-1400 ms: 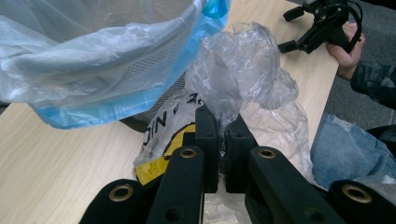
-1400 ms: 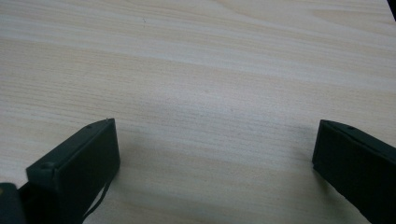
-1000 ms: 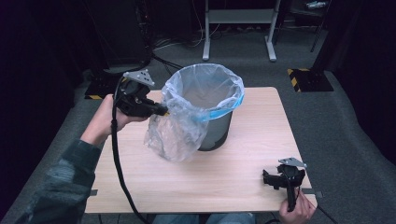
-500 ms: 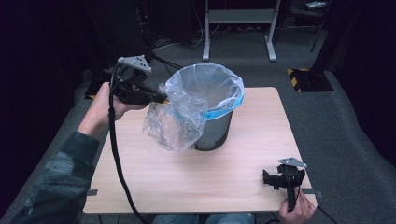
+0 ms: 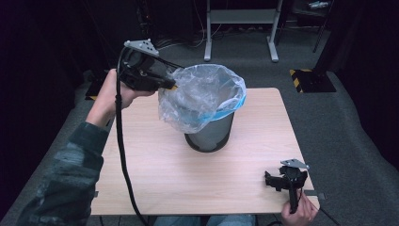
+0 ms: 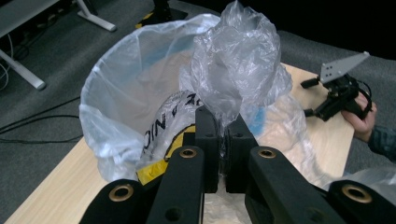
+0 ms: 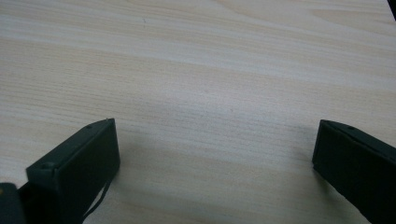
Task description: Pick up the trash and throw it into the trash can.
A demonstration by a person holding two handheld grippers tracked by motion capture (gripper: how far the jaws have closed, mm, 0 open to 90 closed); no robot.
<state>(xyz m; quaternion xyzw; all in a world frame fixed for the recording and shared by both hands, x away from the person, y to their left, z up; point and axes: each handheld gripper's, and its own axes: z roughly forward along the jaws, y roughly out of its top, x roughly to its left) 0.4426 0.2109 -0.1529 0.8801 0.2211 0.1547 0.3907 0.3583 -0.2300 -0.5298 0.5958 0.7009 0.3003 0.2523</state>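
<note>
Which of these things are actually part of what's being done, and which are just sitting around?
Part of the job:
- plastic bag, pinched at its edge
- bin
- left gripper

Just around:
- right gripper, open, resting on the table
- metal stand behind

Both grippers are matte black: the left gripper [image 5: 169,84] carries a grey three-cornered plate with small holes, brass-ringed pivots on its arms, blocky jaws. A thick black cable trails off it. The right gripper [image 5: 270,180] matches, plate included. Dark mottled grey-green sleeve [image 5: 70,174].
</note>
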